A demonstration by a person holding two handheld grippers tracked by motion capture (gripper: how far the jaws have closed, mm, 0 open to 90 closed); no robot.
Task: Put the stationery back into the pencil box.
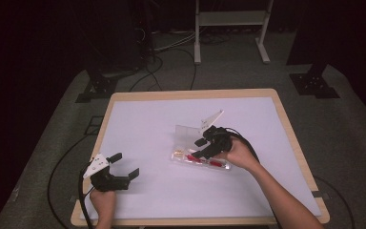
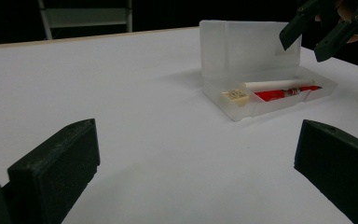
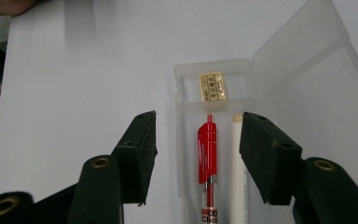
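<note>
Clear, frosted plastic pencil case (image 1: pixel 198 160) on white table top (image 1: pixel 162 124), right of centre, lid (image 1: pixel 188 133) swung up and standing open on the far side. Inside the long compartment: red click pen (image 3: pixel 208 154) beside white stick-shaped pen (image 3: pixel 237 168), lying parallel and close together. In the small end compartment, separated by a thin wall: small cream eraser with a gold label (image 3: pixel 212 87).

Right gripper (image 1: pixel 201 148), black, two-jawed, hanging just above the open case, jaws apart and clamped on nothing; in the right gripper view, one jaw over bare table just outside the case wall, the other over the case's inner edge near the white pen, red pen visible in the gap between them. No contact with pen or case visible. Right hand (image 1: pixel 238 153) behind it, cable trailing back along the forearm.

Left gripper (image 1: pixel 124 164) near the front left corner of the table, well apart from the case, jaws spread wide with bare white surface between them. Left hand (image 1: pixel 102 200) at the table's near edge, grey three-cornered plate on top of the gripper body.

From the left gripper view: case (image 2: pixel 270 95) seen from the side, lid upright, right gripper (image 2: pixel 324 32) poised over its far end.

Wooden table rim (image 1: pixel 295 143) framing the white surface; dark floor with cables and metal stand legs (image 1: pixel 198 43) beyond.
</note>
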